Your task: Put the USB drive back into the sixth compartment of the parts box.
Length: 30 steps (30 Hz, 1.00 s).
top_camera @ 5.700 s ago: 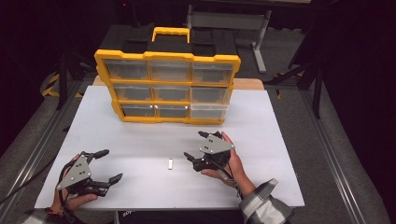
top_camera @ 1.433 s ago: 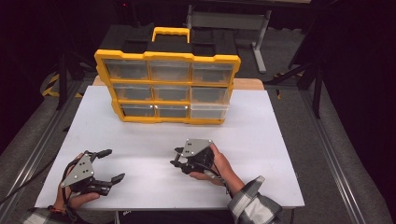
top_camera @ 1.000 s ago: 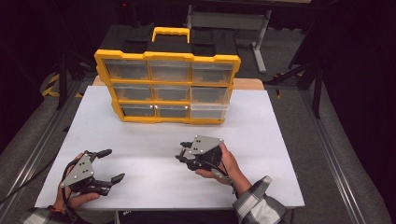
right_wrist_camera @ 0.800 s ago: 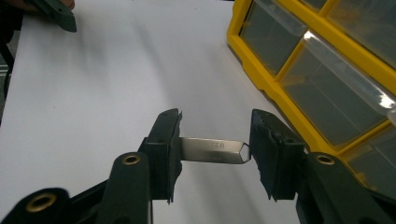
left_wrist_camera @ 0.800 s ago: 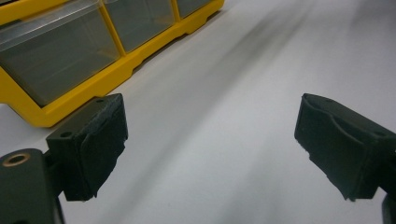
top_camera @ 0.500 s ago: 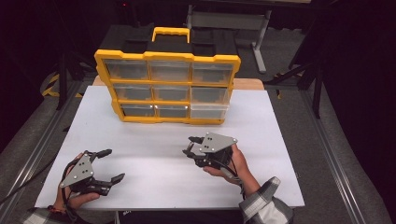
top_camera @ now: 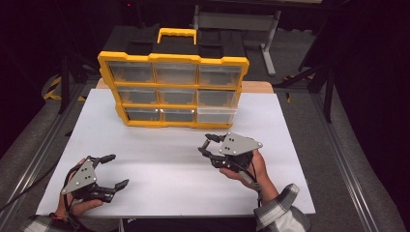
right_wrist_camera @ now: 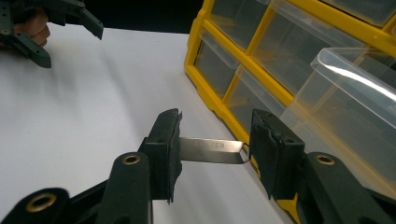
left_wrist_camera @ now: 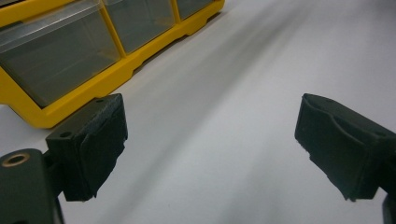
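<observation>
Black grippers (top_camera: 215,145) (grey three-cornered plates), brass screws, plaid sleeve (top_camera: 283,212)

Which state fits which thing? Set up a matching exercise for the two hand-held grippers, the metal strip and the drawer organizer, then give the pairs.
Things:
1. left hand-held gripper
2. right hand-held gripper
3. metal strip
4. drawer organizer

States:
A. stands at the far side of the white table, one clear drawer pulled partly out
B. spans the gap between two black pads
C. jaws wide apart, nothing between them
D. shut on a thin silvery piece, lifted off the table

Pairs: 1-C, 2-D, 3-B, 4-A
</observation>
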Available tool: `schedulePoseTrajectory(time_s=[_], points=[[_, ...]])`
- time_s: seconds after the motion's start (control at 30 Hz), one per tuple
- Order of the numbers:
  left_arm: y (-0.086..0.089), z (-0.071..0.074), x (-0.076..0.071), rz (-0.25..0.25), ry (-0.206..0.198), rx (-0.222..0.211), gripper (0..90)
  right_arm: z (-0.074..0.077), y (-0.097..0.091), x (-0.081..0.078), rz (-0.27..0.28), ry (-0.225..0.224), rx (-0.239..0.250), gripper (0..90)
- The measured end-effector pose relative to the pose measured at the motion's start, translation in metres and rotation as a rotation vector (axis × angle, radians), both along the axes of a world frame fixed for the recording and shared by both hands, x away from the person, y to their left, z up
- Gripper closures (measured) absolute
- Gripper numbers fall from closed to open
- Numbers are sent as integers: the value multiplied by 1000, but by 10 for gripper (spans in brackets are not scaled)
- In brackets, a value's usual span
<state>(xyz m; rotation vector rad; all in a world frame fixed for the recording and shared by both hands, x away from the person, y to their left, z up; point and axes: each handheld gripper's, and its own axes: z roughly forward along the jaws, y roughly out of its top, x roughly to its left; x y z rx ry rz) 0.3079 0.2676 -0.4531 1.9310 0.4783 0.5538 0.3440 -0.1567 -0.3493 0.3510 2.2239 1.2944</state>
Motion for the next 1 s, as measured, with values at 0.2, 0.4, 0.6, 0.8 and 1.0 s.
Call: schedulePoseTrajectory(time_s=[0.2, 0.4, 0.6, 0.8, 1.0], points=[[0, 0, 0, 1, -1, -1, 104, 4, -4, -1, -11, -12, 9, 545], [0, 0, 0, 0, 0, 0, 104, 7, -8, -1, -19, -25, 16, 546], [0, 0, 0, 0, -1, 0, 104, 9, -11, -1, -29, -34, 22, 546], [0, 0, 0, -1, 0, 0, 103, 13, -14, -2, -37, -47, 32, 546], [0, 0, 0, -1, 1, -1, 103, 15, -18, -2, -51, -53, 45, 545]])
